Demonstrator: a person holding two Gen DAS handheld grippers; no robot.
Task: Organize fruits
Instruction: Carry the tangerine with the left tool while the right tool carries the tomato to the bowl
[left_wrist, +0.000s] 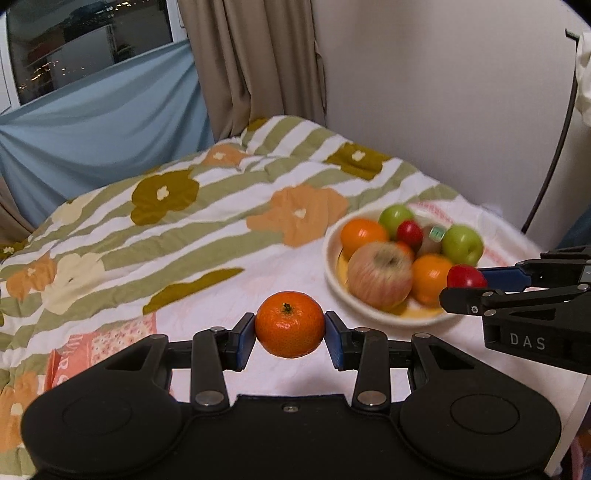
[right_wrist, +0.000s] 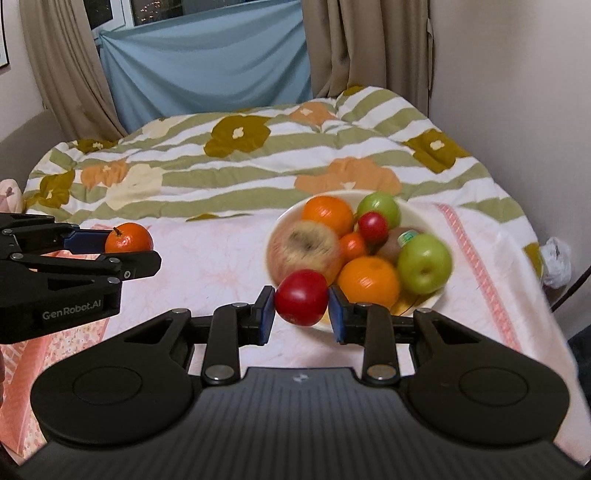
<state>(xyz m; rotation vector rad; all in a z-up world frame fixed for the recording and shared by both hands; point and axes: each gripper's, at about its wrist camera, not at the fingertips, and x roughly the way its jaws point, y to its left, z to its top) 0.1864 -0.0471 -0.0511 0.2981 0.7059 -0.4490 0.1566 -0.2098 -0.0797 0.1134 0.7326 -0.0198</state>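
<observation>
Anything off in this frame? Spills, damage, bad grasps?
Nothing stands out. Left gripper holds the mandarin squarely; right gripper holds a red fruit at the bowl's near rim. No fruit lies loose on the cloth.

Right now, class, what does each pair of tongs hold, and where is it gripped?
Left tongs pinch a mandarin by its opposite sides, stem up. Right tongs pinch a small red fruit by its sides.

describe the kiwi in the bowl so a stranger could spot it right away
Find the white bowl of fruit on the pink cloth over the flowered bedspread. The kiwi sits toward its far side, wedged between the two green apples. It is the only brown, dull-skinned fruit there, and it wears a small green sticker.
</observation>
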